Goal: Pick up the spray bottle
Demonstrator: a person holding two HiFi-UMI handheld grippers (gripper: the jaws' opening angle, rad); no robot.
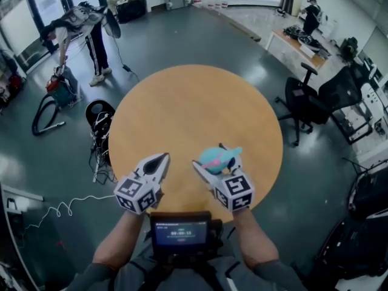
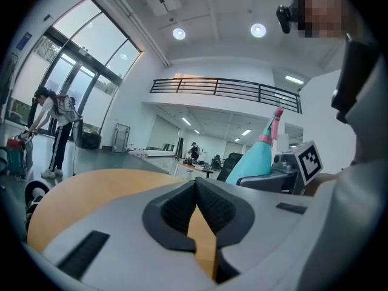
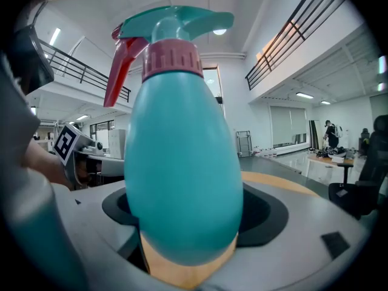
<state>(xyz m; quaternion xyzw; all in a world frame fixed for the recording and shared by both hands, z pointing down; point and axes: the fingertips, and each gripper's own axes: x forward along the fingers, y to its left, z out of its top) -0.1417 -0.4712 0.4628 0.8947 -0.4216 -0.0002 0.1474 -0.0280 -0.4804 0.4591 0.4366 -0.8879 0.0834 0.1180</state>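
Spray bottle of teal plastic, egg-shaped with a pink collar and a red trigger, sat between the jaws of the right hand-held gripper, which were closed on its belly from both sides. It was held over the near part of the round, tan wooden tabletop. Just beside it, the left hand-held gripper had its jaws fully together with nothing between them (only tabletop showed through the narrow slit). A black office chair stood on the grey floor right of the tabletop.
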